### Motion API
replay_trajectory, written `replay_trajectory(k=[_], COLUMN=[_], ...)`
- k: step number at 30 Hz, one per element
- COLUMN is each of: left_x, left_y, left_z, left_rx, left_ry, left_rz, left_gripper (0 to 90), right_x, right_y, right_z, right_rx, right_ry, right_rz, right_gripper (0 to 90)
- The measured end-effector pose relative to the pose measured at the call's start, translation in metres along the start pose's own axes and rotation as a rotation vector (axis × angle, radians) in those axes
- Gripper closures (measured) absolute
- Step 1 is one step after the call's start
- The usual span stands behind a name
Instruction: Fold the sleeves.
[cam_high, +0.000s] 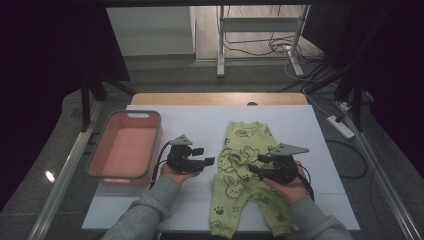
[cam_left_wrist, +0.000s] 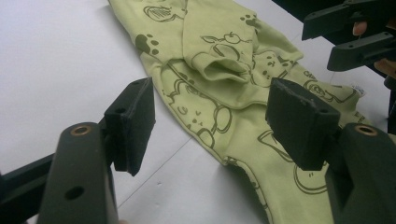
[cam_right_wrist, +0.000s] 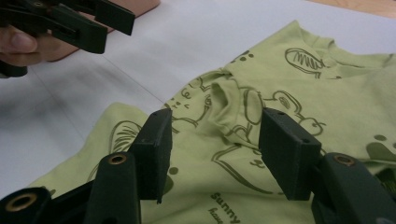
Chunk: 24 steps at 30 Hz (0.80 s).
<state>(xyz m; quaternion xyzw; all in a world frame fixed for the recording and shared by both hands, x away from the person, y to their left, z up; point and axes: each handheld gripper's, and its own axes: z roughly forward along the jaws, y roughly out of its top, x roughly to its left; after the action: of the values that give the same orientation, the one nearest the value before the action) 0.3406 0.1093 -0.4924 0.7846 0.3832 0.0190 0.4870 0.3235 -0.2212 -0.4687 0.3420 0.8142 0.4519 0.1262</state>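
A light green baby bodysuit (cam_high: 243, 170) with dark animal prints lies flat on the white table cover, collar at the far end. One sleeve is folded inward onto its chest (cam_left_wrist: 219, 65) (cam_right_wrist: 224, 100). My left gripper (cam_high: 206, 156) hovers just left of the garment, open, nothing between its pads (cam_left_wrist: 135, 116). My right gripper (cam_high: 255, 164) hangs over the garment's middle, open and empty, its pads (cam_right_wrist: 287, 151) framing the folded sleeve cuff from above. In the left gripper view the other gripper (cam_left_wrist: 355, 35) shows at top right.
An empty salmon-pink bin (cam_high: 126, 145) with a grey rim stands at the table's left. The white cover (cam_high: 200, 120) spans the wooden table. A metal stand and cables lie on the floor beyond.
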Motion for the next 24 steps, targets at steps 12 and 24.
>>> replay_trajectory(k=[12,24], left_x=[0.002,0.003], left_y=[0.0,0.003], left_z=[-0.001,-0.002], left_rx=[-0.007,-0.015], left_ry=[0.005,0.013], left_rz=[-0.003,-0.004], left_gripper=[33.0,32.9], right_x=[0.01,0.016], right_y=[0.0,0.0], right_z=[0.005,0.008], right_rx=[0.006,0.014], right_ry=[0.029,0.04], right_rz=[-0.032,-0.043], right_gripper=[45.9,45.8])
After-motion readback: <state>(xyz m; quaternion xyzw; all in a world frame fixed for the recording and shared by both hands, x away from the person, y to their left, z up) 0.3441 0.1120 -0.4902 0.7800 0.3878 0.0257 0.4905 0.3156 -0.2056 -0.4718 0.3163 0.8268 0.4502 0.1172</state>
